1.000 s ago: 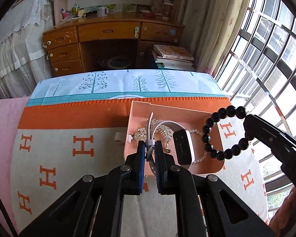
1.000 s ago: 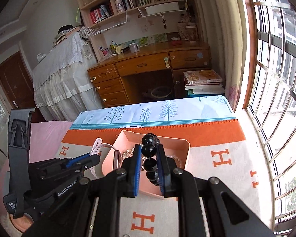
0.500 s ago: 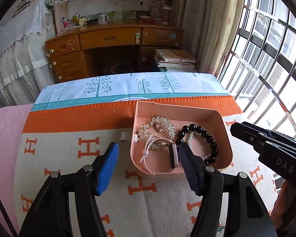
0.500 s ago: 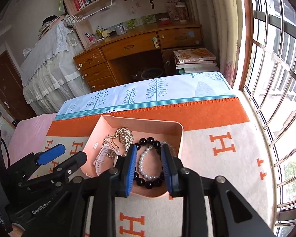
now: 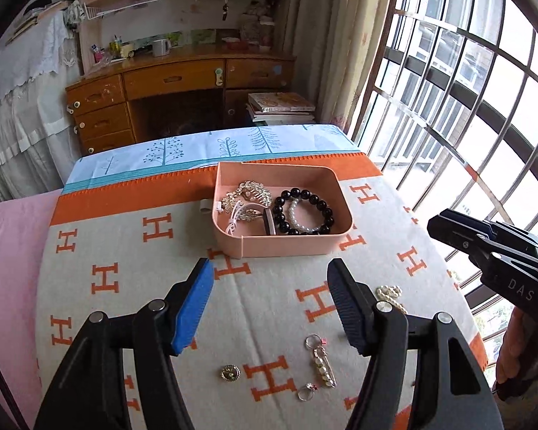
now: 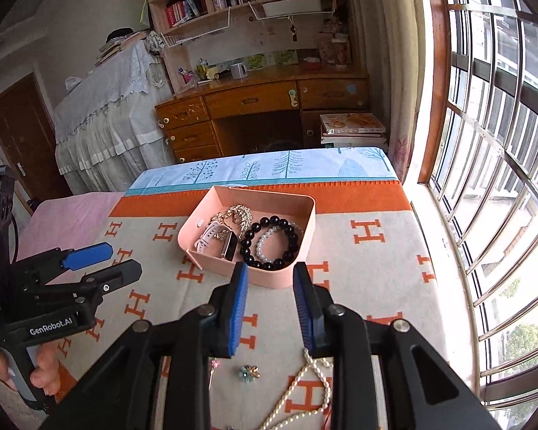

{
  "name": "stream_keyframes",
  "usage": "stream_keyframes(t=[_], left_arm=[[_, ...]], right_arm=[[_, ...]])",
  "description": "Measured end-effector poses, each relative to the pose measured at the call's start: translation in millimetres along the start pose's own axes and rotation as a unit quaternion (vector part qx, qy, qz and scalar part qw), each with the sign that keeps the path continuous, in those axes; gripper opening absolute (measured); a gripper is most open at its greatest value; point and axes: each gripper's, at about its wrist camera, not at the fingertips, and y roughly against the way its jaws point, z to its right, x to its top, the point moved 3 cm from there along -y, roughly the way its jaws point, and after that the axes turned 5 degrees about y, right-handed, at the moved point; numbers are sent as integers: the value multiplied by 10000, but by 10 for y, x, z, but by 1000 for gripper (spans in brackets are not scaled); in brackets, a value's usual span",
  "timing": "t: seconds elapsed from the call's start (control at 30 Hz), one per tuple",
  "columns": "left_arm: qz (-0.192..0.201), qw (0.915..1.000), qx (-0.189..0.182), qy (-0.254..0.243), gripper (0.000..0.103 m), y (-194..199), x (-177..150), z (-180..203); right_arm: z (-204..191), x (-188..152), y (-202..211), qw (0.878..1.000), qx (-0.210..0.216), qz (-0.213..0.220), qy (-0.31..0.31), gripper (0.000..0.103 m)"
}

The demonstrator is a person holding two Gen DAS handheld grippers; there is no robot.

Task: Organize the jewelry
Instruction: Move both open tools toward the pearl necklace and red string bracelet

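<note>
Two hand-held grippers hover over an orange-and-cream blanket (image 5: pixel 132 251) patterned with H letters; all positions below are given relative to the pink tray (image 5: pixel 283 245). The tray sits on the blanket toward its far edge. Left gripper (image 5: pixel 269 301): on the near side of the tray, jaws spread wide after just opening, nothing between them. Right gripper (image 6: pixel 270 308): also on the near side, jaws parted narrowly, empty. Inside the tray: white-strapped watch (image 6: pixel 220 240) at left, black bead bracelet (image 5: pixel 305 211) at right, small pearl bracelet (image 5: pixel 299 216) lying within its ring, gold brooch (image 5: pixel 247 193) at the far left. Outside the tray, well to its near side: pearl necklace (image 6: pixel 297 394), keychain (image 5: pixel 321 356), round gold button (image 5: pixel 230 372), ring (image 5: pixel 306 392).
</note>
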Motion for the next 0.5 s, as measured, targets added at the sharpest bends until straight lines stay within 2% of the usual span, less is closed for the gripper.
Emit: stream_keyframes(t=[0.07, 0.13, 0.2, 0.33, 0.5], left_arm=[[125, 9997, -171, -133, 84, 131, -64, 141], [216, 9990, -295, -274, 85, 229, -135, 299], [133, 9981, -434, -427, 86, 263, -208, 456], [-322, 9952, -729, -562, 86, 189, -372, 714], [-683, 9914, -784, -795, 86, 28, -592, 934]], right_arm=[[23, -60, 147, 10000, -33, 17, 28, 26], [64, -138, 284, 10000, -43, 39, 7, 26], [106, -231, 404, 10000, -68, 56, -18, 26], [193, -431, 573, 9998, -192, 43, -63, 26], [340, -676, 636, 9993, -313, -58, -185, 26]])
